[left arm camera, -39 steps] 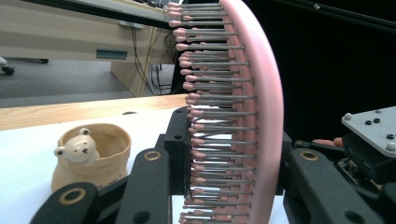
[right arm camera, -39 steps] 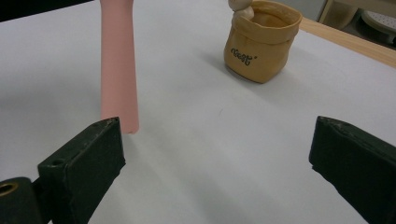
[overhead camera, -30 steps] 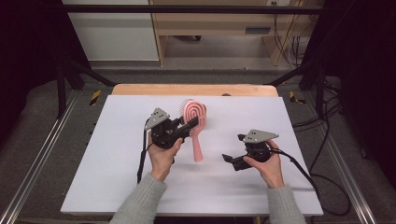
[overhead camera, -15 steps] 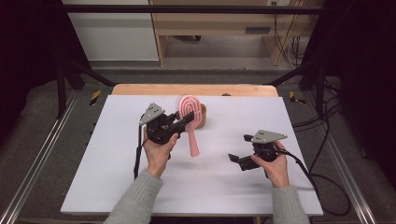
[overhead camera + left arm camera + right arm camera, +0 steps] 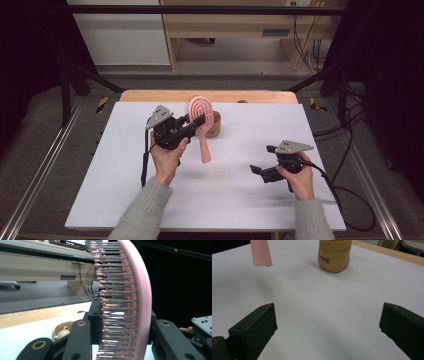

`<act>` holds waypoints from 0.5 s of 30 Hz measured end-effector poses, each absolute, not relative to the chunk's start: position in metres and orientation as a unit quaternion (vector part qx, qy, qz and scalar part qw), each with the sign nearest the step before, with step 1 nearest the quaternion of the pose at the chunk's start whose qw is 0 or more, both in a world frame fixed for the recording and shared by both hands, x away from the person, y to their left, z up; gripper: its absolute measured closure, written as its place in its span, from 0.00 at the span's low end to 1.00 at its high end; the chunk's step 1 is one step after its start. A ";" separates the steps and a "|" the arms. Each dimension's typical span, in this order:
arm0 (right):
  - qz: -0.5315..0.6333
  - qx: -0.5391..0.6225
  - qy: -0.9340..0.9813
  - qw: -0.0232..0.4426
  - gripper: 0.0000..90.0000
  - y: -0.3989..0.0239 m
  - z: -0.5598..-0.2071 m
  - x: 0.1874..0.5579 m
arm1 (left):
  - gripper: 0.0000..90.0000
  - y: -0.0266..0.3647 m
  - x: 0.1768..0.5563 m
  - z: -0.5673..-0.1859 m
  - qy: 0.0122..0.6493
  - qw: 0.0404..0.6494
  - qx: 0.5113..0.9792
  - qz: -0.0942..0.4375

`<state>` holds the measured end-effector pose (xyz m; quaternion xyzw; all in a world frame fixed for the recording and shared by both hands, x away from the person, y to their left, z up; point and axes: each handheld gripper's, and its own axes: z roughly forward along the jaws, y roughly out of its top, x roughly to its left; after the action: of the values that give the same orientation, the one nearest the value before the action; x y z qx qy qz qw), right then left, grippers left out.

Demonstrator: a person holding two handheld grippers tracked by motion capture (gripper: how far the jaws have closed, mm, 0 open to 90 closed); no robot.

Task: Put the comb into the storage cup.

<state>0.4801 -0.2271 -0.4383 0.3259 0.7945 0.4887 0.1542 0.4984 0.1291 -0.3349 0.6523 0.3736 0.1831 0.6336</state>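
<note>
Clamping pink hairbrush [image 5: 201, 111] head | left claw [image 5: 192, 122] | lifted off table [image 5: 125, 200]

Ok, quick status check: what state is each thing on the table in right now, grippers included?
Pink hairbrush: lifted off the table, clamped by its head, handle hanging down.
Left gripper: shut on the pink hairbrush, one jaw on the bristles, one on the back.
Right gripper: open, nothing between its jaws, low over the table.
Tan pouch: upright on the white table, mouth open.

Left claw [image 5: 196, 123] gripping pink hairbrush [image 5: 201, 111], right claw [image 5: 264, 161] open
</note>
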 end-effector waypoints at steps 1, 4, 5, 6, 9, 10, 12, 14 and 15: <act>0.488 0.327 0.794 0.154 0.01 -0.228 -0.439 0.480 | 0.70 0.129 0.499 -0.334 0.374 0.635 0.650 0.183; 0.489 0.332 0.792 0.155 0.01 -0.231 -0.440 0.480 | 0.70 0.130 0.500 -0.332 0.373 0.635 0.650 0.186; 0.489 0.334 0.791 0.155 0.01 -0.232 -0.440 0.480 | 0.70 0.130 0.501 -0.331 0.373 0.636 0.650 0.186; 0.489 0.335 0.790 0.155 0.01 -0.232 -0.441 0.480 | 0.70 0.130 0.501 -0.330 0.373 0.635 0.650 0.186; 0.488 0.339 0.789 0.157 0.01 -0.235 -0.442 0.480 | 0.70 0.130 0.503 -0.328 0.373 0.637 0.648 0.188; 0.489 0.340 0.788 0.157 0.01 -0.236 -0.442 0.480 | 0.70 0.130 0.504 -0.327 0.373 0.636 0.649 0.189; 0.489 0.343 0.786 0.158 0.01 -0.237 -0.442 0.480 | 0.70 0.129 0.505 -0.325 0.372 0.636 0.649 0.189; 0.490 0.346 0.784 0.158 0.01 -0.239 -0.442 0.480 | 0.70 0.129 0.506 -0.323 0.372 0.636 0.648 0.190; 0.490 0.347 0.784 0.159 0.01 -0.240 -0.442 0.480 | 0.70 0.128 0.507 -0.323 0.371 0.636 0.649 0.191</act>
<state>0.4798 -0.2395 -0.4424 0.3475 0.7836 0.4897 0.1593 0.5070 0.1283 -0.3226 0.6489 0.3713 0.1908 0.6362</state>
